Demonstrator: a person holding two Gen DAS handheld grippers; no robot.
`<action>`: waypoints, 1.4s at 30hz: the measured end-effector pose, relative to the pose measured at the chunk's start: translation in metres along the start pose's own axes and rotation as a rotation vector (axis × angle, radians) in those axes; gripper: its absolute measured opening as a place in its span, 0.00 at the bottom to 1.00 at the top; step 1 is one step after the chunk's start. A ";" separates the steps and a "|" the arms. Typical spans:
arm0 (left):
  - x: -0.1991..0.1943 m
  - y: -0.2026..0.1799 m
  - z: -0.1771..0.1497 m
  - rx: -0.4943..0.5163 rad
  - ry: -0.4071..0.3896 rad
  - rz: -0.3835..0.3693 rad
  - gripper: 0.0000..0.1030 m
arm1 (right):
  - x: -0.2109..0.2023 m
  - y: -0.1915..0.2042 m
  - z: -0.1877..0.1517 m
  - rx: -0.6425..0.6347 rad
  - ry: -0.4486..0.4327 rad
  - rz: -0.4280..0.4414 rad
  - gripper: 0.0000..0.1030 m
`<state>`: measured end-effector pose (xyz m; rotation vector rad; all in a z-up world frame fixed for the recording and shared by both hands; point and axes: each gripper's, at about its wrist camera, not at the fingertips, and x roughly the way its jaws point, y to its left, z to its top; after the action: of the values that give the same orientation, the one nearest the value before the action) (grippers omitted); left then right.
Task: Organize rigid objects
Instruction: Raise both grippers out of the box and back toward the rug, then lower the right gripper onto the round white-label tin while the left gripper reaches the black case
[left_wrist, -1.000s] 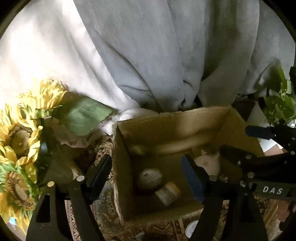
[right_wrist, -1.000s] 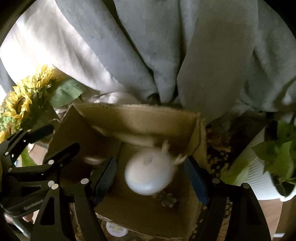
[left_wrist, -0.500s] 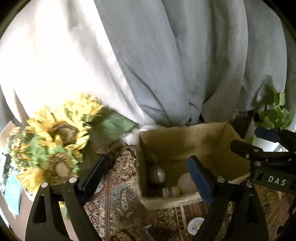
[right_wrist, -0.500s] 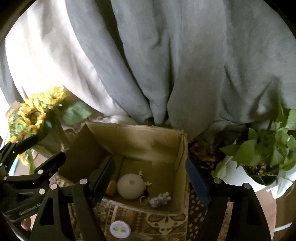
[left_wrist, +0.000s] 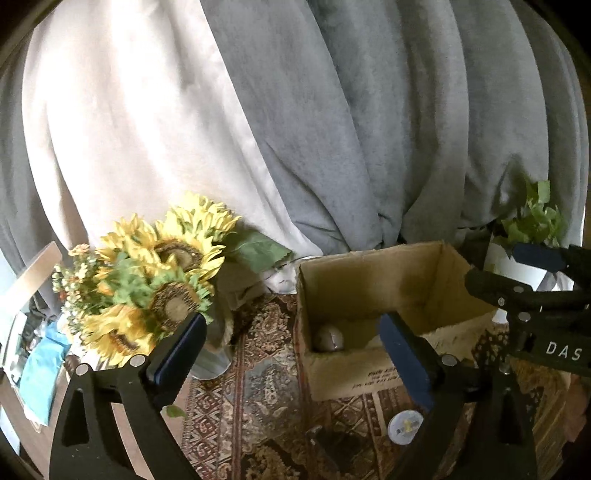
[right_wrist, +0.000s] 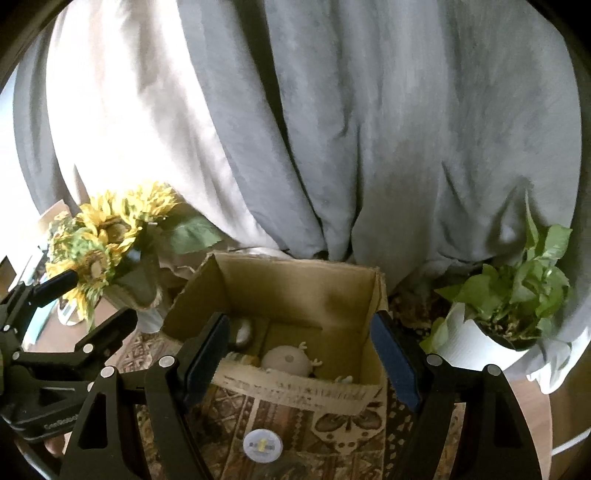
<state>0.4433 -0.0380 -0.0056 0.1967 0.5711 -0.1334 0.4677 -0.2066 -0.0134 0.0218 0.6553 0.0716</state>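
**Both grippers empty above the box, one disc left on the rug**

Nearest the cameras, the left gripper (left_wrist: 291, 354) stands spread wide; its jaws have just been opening, and nothing lies between them. The right gripper (right_wrist: 299, 354) is also spread, with nothing pinched. Both hang above and in front of the box, clear of it.

Just beyond the fingertips, on the patterned rug (right_wrist: 288, 417), lies a small round white disc (right_wrist: 262, 444) with a yellow mark, outside the box and near its front wall.

Behind it sits the open cardboard box (right_wrist: 295, 387). Inside are a pale round figure with little antlers (right_wrist: 286, 360), a silvery ball (right_wrist: 242, 332) at the back left, a yellowish piece partly hidden by the front wall, and a small toy at the right, too hidden to name.

Further back stand a sunflower bouquet (left_wrist: 155, 280), a potted green plant (right_wrist: 517, 288) and grey drapery (right_wrist: 369, 129).

The step in hand looks like the pause between placements. The next move likely calls for lowering one gripper over the disc; it lies flat, so the pinch must catch its thin edge.
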 end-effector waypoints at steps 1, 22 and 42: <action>-0.003 0.001 -0.003 0.007 -0.004 0.002 0.94 | -0.003 0.001 -0.003 -0.002 -0.004 -0.002 0.77; -0.025 -0.004 -0.077 0.256 -0.030 -0.080 0.96 | -0.014 0.033 -0.089 0.063 0.052 0.030 0.77; 0.022 -0.005 -0.126 0.468 0.073 -0.305 0.96 | 0.035 0.055 -0.136 0.128 0.208 0.004 0.77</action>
<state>0.3952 -0.0165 -0.1218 0.5702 0.6342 -0.5591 0.4093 -0.1491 -0.1402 0.1411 0.8673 0.0362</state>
